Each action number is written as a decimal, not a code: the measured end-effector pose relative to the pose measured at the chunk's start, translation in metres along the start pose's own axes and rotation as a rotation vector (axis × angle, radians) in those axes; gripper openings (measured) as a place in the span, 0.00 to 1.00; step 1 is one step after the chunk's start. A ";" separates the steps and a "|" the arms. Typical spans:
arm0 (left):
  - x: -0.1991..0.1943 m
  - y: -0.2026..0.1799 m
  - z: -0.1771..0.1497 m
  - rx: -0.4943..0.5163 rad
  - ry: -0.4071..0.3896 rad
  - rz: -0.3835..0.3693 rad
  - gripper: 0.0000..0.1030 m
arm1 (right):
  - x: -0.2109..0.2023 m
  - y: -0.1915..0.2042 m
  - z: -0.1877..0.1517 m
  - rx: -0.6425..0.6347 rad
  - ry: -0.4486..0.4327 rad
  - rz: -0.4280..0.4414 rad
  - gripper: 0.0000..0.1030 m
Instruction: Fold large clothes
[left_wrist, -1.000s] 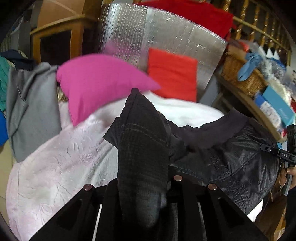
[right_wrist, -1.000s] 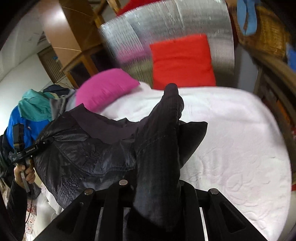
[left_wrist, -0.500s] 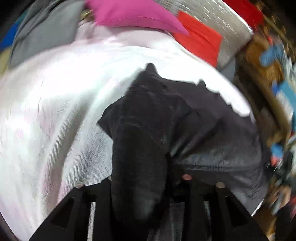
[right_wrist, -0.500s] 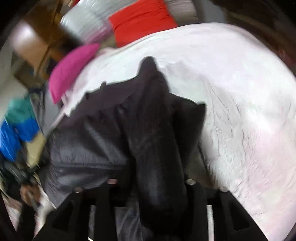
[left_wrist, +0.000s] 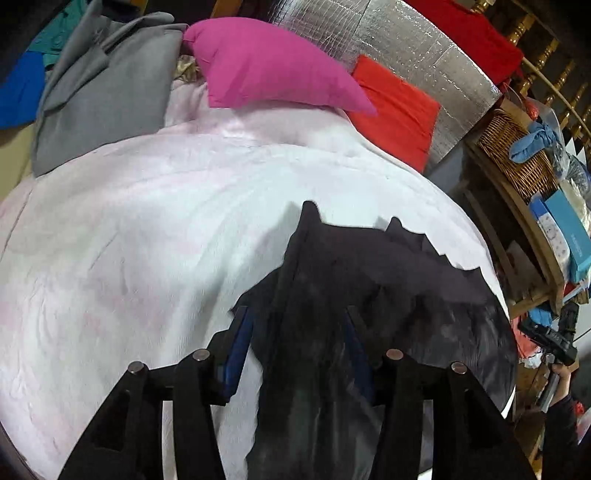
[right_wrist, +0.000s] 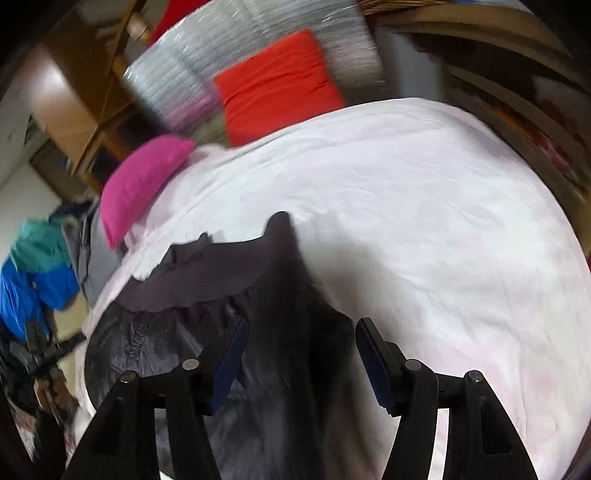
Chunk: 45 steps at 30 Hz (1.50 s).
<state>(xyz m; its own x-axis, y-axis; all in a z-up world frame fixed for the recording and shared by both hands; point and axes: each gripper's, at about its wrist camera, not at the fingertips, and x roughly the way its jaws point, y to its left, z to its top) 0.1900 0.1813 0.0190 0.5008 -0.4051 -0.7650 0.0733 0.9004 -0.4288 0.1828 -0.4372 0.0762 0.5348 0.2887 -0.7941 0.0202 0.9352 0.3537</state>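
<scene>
We hold the left gripper (left_wrist: 295, 332) and the right gripper (right_wrist: 299, 343) with jaws just opened; a fold of the black jacket (left_wrist: 424, 288) lies between each pair, released. The jacket rests at the near edge of the white bedspread (left_wrist: 147, 240), which lies bare beyond. Farther off, a wicker basket (left_wrist: 517, 155) holds a blue cloth (left_wrist: 532, 140).

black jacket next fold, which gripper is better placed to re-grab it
Left, marginally. The jacket spreads toward the right of its view, and cloth fills the gap of the left gripper. The right gripper, just opened too, has bare blanket beside it.
</scene>
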 end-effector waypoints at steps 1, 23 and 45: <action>0.008 -0.003 0.005 0.011 0.023 -0.007 0.51 | 0.012 0.005 0.006 -0.020 0.029 -0.003 0.63; 0.105 -0.028 0.024 0.144 0.102 0.214 0.11 | 0.089 -0.002 0.010 -0.079 0.121 -0.196 0.08; 0.022 -0.095 -0.082 0.125 -0.039 0.245 0.55 | 0.011 0.072 -0.077 -0.097 -0.071 -0.204 0.72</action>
<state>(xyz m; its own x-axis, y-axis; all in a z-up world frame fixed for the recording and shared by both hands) 0.1229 0.0743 0.0035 0.5493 -0.1690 -0.8184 0.0508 0.9843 -0.1691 0.1250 -0.3505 0.0551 0.5862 0.0793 -0.8063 0.0545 0.9891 0.1369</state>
